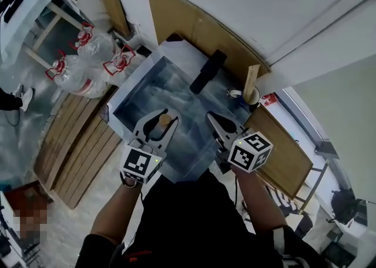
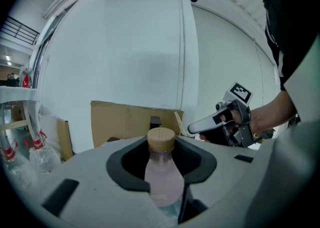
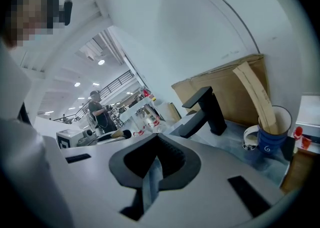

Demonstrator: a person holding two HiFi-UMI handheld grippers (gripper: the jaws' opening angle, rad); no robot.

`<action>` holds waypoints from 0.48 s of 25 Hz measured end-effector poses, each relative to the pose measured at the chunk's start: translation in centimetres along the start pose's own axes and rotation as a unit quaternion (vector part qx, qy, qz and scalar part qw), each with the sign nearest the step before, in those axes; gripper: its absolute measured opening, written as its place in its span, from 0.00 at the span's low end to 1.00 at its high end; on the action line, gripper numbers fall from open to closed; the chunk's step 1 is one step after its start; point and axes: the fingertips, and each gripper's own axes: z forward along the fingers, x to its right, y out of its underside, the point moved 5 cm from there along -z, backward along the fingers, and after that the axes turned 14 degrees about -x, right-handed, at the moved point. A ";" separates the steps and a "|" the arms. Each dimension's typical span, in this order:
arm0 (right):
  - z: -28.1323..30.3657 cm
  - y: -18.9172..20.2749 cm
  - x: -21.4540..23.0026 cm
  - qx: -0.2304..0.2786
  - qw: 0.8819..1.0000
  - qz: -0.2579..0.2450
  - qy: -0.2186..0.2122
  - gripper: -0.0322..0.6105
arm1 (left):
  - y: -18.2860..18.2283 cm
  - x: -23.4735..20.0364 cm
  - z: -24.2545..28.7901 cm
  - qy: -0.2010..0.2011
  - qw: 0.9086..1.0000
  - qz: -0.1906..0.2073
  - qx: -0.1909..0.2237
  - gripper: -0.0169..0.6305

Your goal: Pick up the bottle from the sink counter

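Observation:
A small pale pink bottle [image 2: 161, 177] with a round wooden cap [image 1: 165, 120] stands upright between the jaws of my left gripper [image 1: 157, 126], which is shut on its body. The dark pads wrap both sides of it in the left gripper view, where the left gripper [image 2: 162, 144] fills the lower half. In the head view the bottle is held over the near part of the steel sink [image 1: 126, 93]. My right gripper [image 1: 214, 120] hovers beside it to the right, jaws shut with nothing in them; only a thin slit shows between them at the right gripper [image 3: 157, 139].
A black faucet [image 1: 208, 71] stands at the sink's far side. To its right sits a blue cup [image 3: 272, 132] holding a wooden stick. Cardboard sheets [image 1: 194, 26] lean on the wall behind. Large clear water jugs [image 1: 88, 61] and wooden planks [image 1: 76, 143] lie left.

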 end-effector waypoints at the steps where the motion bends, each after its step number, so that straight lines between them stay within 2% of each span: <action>1: 0.0 0.0 -0.1 0.000 1.000 -0.002 -0.001 0.06 | 0.1 0.2 -0.2 0.000 1.000 -0.001 0.001 0.24; 12: -0.2 -0.1 -0.9 0.002 1.000 -0.010 -0.001 0.06 | -0.2 1.1 -1.4 0.005 1.000 0.011 0.008 0.24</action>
